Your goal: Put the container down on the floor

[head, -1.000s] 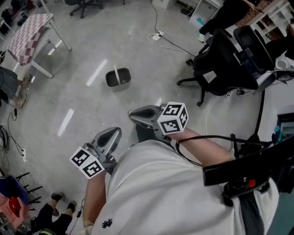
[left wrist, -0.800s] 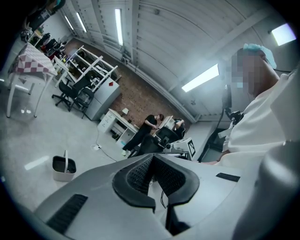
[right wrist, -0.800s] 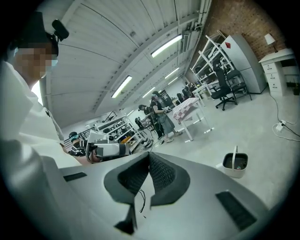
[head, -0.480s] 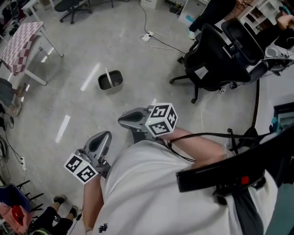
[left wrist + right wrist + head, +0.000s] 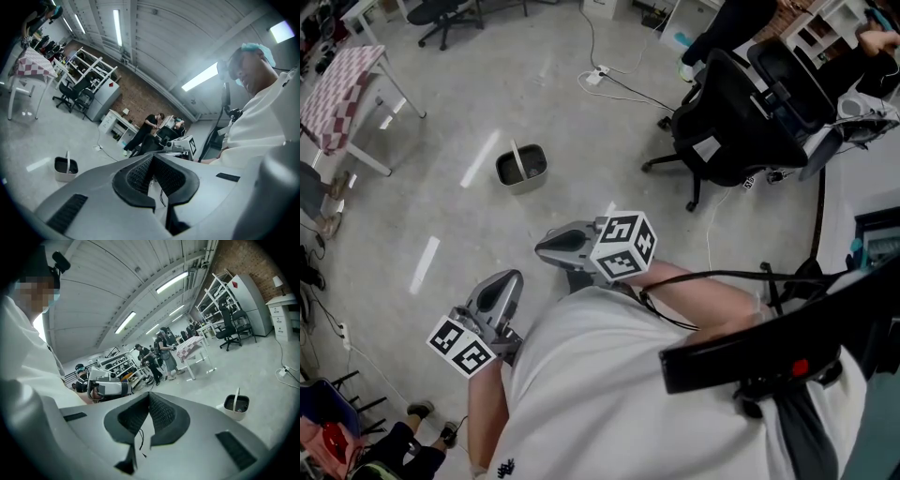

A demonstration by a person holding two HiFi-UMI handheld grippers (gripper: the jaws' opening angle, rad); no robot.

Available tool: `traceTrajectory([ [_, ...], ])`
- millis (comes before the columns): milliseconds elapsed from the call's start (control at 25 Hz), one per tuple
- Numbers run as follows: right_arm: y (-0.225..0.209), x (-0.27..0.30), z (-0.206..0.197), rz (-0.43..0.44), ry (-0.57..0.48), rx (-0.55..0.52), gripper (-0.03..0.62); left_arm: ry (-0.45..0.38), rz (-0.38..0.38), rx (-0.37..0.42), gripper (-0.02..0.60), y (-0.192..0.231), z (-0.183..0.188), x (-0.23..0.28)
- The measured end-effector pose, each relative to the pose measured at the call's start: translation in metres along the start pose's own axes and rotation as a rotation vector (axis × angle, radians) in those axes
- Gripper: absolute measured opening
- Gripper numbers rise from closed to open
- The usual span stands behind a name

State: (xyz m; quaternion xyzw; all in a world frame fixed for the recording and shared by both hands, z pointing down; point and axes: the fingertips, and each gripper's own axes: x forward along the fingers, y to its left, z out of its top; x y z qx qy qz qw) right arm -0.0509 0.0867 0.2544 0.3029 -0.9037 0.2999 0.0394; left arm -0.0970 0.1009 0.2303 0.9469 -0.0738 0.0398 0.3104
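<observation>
The container (image 5: 521, 168) is a small grey bucket with an upright handle. It stands alone on the concrete floor, well ahead of both grippers, and also shows in the left gripper view (image 5: 65, 168) and the right gripper view (image 5: 236, 405). My left gripper (image 5: 508, 281) is held close to the person's body, its jaws shut (image 5: 152, 156) with nothing between them. My right gripper (image 5: 546, 246) sits beside it, a little further forward, also shut and empty (image 5: 149, 394). Neither gripper touches the container.
A black office chair (image 5: 741, 112) stands to the right. A table with a checked cloth (image 5: 347, 80) is at the far left. A power strip with cables (image 5: 600, 73) lies beyond the container. People stand among shelves (image 5: 161, 355) in the background.
The view has shifted: the container sits slightly further left and lower in the head view. Both grippers drifted a little left, staying shut and empty.
</observation>
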Motion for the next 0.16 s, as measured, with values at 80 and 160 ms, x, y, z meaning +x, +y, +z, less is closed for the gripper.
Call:
traceTrajectory([
  [80, 0.0015, 0.0018, -0.0007, 0.001, 0.004, -0.003, 0.017, 0.001, 0.001, -0.002, 0.009, 0.0006, -0.0003, -0.0022],
  [160, 0.0020, 0.0031, -0.0011, 0.002, 0.007, -0.004, 0.017, 0.001, 0.000, -0.003, 0.009, 0.0011, -0.0004, -0.0035],
])
